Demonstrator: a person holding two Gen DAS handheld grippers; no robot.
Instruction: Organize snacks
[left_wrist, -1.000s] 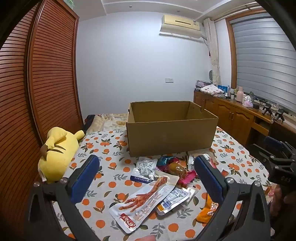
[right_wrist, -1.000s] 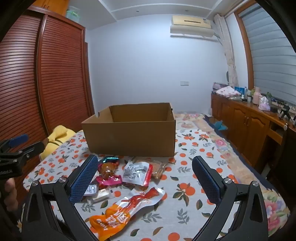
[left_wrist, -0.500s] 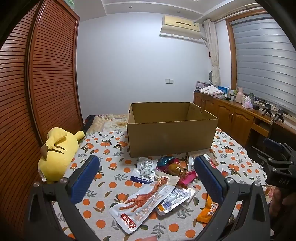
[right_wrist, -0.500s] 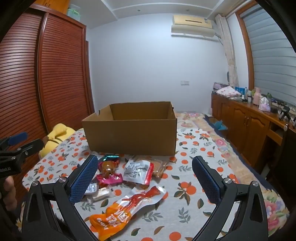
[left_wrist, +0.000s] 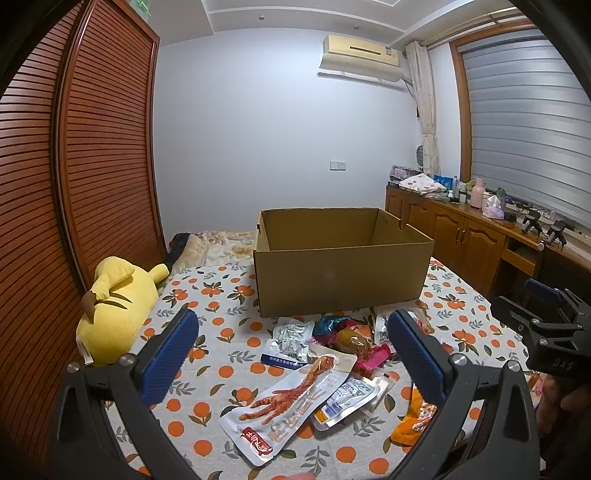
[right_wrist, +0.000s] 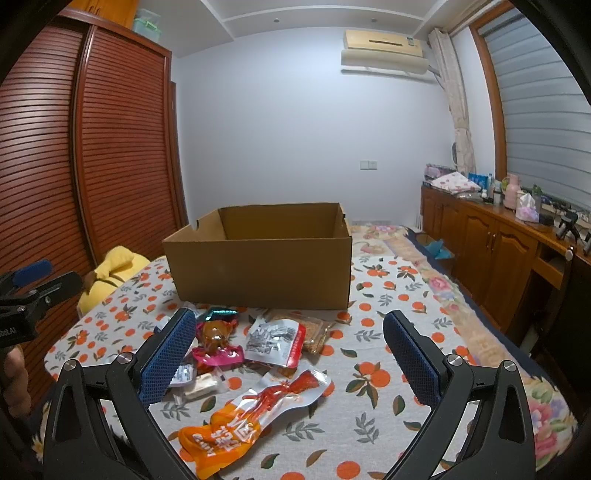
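An open brown cardboard box (left_wrist: 341, 275) (right_wrist: 262, 273) stands on the orange-print cloth, and what shows of its inside holds nothing. In front of it lies a loose heap of snack packets: a clear chicken-foot packet (left_wrist: 291, 402), a silver-and-blue packet (left_wrist: 290, 341), a brown sweet (left_wrist: 351, 339), an orange-ended packet (right_wrist: 255, 413), a silver-and-red packet (right_wrist: 277, 341) and a pink wrapper (right_wrist: 218, 356). My left gripper (left_wrist: 291, 360) hovers open above the near side of the heap. My right gripper (right_wrist: 290, 354) is open too, nothing between its fingers.
A yellow plush toy (left_wrist: 116, 310) lies at the cloth's left edge beside the slatted wooden wardrobe (left_wrist: 74, 184). Wooden cabinets (right_wrist: 491, 254) with bottles and clutter run along the right wall. A floral bedspread (right_wrist: 424, 266) extends to the right of the box.
Both views have shifted only slightly; the right gripper rose a little in the left wrist view. Nothing was picked up or moved.
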